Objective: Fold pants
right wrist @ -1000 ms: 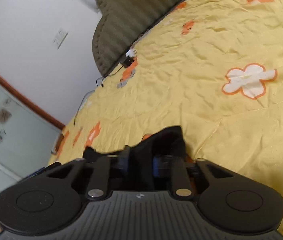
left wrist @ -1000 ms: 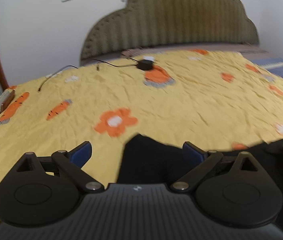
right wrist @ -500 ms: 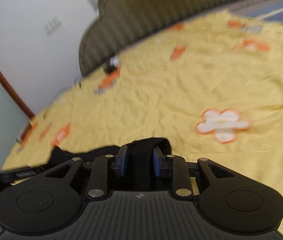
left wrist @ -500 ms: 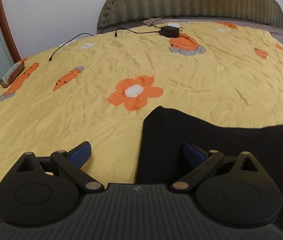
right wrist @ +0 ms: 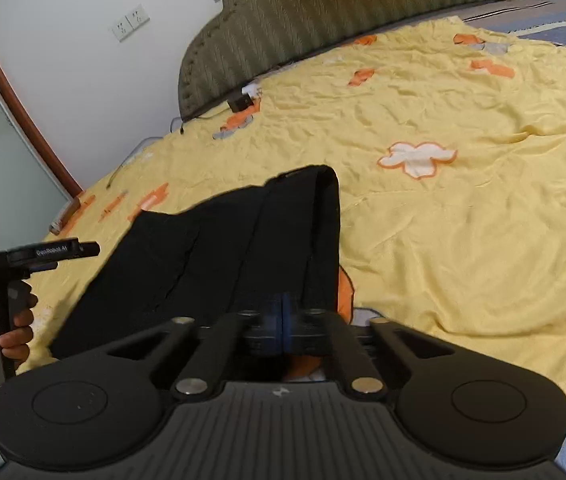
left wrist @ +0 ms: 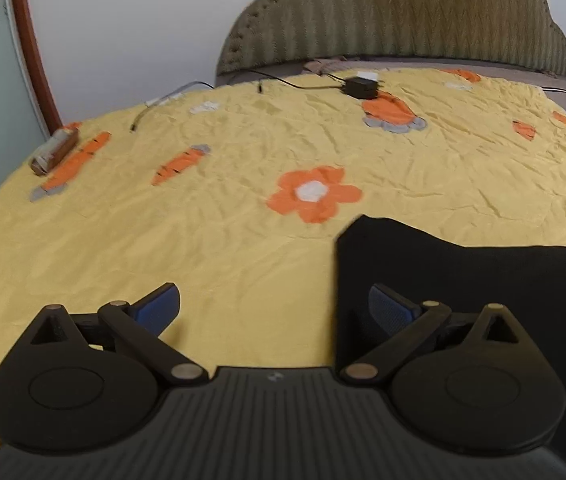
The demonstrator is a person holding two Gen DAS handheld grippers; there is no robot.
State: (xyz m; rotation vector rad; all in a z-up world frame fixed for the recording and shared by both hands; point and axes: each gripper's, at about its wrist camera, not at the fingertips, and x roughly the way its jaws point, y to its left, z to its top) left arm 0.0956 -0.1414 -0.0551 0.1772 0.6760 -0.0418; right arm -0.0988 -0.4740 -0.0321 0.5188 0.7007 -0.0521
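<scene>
Black pants [right wrist: 219,248] lie spread on the yellow bedspread [right wrist: 463,220]. In the left wrist view the pants [left wrist: 463,280] fill the lower right. My left gripper [left wrist: 275,306] is open and empty, its right blue pad over the pants' left edge and its left pad over bare bedspread. My right gripper [right wrist: 282,322] is shut at the near edge of the pants, with the cloth rising just past its blue pads; I cannot see cloth between them. The left gripper's body and the hand on it [right wrist: 7,280] show at the left of the right wrist view.
A padded olive headboard [left wrist: 403,20] stands at the far side. A black charger [left wrist: 361,87] with its cable lies near it. A small brown object [left wrist: 54,151] lies at the bed's left edge. The bedspread [left wrist: 243,240] has orange flower and carrot patches.
My right gripper's pads have closed together, and the pants now lie spread out flat ahead of it. My left gripper stays open and has shifted a little to the left of the pants' edge.
</scene>
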